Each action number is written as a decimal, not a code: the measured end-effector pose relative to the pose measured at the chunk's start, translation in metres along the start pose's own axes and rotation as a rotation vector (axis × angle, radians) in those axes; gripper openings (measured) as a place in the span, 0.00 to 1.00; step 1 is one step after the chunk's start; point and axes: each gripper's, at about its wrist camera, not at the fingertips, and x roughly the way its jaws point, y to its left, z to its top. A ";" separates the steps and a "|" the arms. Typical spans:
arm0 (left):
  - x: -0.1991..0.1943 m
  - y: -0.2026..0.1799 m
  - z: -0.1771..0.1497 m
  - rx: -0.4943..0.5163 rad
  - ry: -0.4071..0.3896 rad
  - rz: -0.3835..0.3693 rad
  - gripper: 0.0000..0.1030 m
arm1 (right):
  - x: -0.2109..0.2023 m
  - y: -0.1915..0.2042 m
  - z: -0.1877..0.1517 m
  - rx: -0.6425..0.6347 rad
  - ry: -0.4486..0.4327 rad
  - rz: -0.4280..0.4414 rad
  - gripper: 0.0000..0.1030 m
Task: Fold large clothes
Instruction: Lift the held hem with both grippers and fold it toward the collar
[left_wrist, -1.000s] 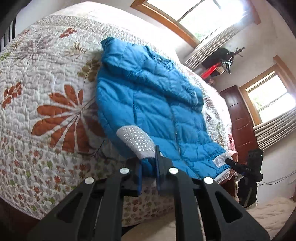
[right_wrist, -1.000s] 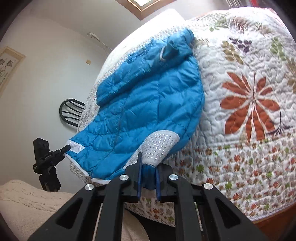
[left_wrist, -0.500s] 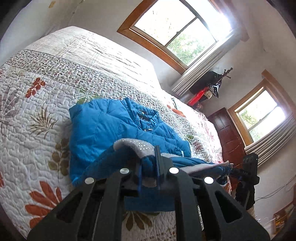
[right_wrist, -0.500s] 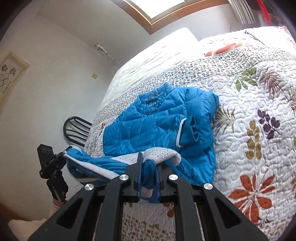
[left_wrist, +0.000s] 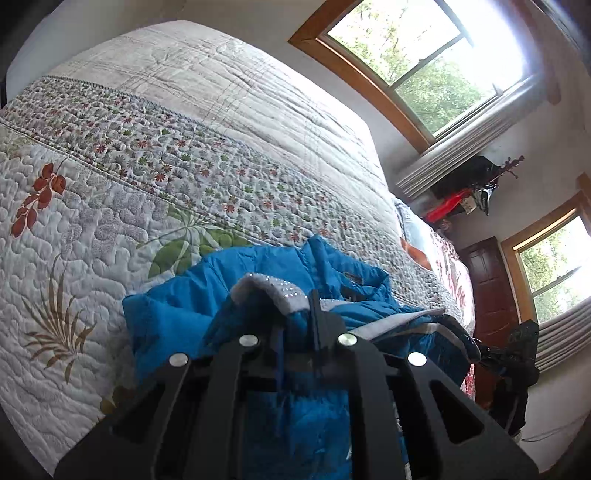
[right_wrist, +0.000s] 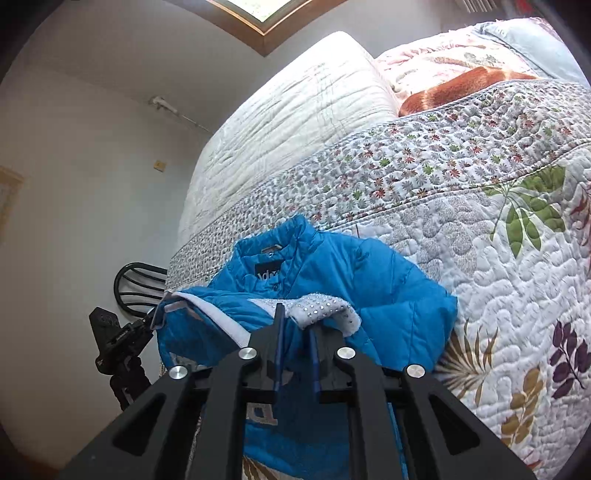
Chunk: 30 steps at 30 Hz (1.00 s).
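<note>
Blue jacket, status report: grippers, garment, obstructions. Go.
Left hand-held gripper and right hand-held gripper both shut on the hem. Blue jacket half folded, hem held over its collar end on the quilt. Nothing in the way.

Layout on the bed. The quilt (left_wrist: 110, 206) covers the bed from its near edge to the pillow bolster (right_wrist: 295, 122) at the head end. The jacket (right_wrist: 388, 291) lies on the quilt near the foot edge, collar (right_wrist: 273, 251) toward the head end, its hem lifted and doubled over the body. The left gripper (left_wrist: 297, 314) holds one hem corner above the jacket; the right gripper (right_wrist: 295, 321) holds the other, the hem band (right_wrist: 218, 314) stretched between them. Pillows (right_wrist: 461, 74) rest at the head end beside the bolster. A chair (right_wrist: 136, 284) stands off the bed's far side edge; a window (left_wrist: 424, 59) is behind the head end.
</note>
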 end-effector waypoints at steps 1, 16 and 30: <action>0.010 0.002 0.003 0.000 0.015 0.017 0.09 | 0.008 -0.004 0.006 0.003 0.012 -0.013 0.10; 0.061 0.025 0.014 -0.030 0.145 0.043 0.21 | 0.050 -0.046 0.024 0.115 0.068 0.008 0.30; 0.029 0.024 0.014 0.236 0.089 0.244 0.63 | 0.051 -0.019 0.016 -0.116 0.079 -0.207 0.70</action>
